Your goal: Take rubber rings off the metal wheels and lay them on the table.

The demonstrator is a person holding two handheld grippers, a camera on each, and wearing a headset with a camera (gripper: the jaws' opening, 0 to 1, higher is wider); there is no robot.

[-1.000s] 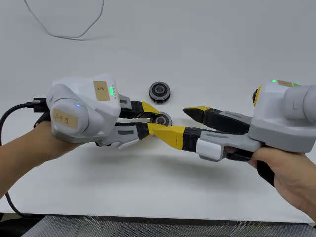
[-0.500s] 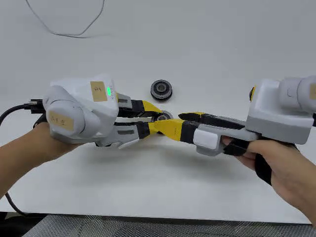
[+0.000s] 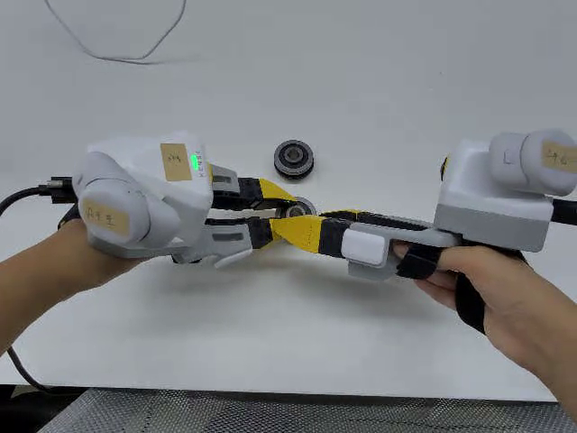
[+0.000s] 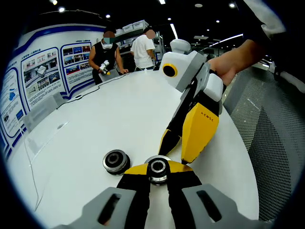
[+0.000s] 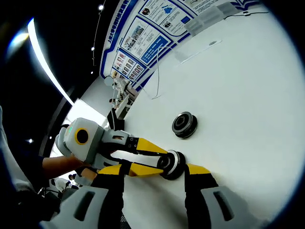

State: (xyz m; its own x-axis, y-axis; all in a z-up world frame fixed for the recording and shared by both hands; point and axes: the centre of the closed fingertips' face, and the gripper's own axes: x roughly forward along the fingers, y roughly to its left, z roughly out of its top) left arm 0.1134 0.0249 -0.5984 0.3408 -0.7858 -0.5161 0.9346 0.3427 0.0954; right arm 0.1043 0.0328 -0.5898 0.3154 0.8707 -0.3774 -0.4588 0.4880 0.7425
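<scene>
left gripper (image 4: pixel 157 177) clamped a wheel (image 4: pixel 158 167) low centre; right gripper (image 5: pixel 174 171) pinched it too, jaws overlapping in head view, plain in its own. spare wheel (image 3: pixel 295 159) lay on table (image 3: pixel 379 99), upper centre.

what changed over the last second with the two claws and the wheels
The right claw moved left, toward the left claw, and its jaws narrowed from wide open to straddle the held wheel; whether they grip it is unclear. The left claw stayed clamped on that wheel, and the second wheel stayed put on the table.
</scene>
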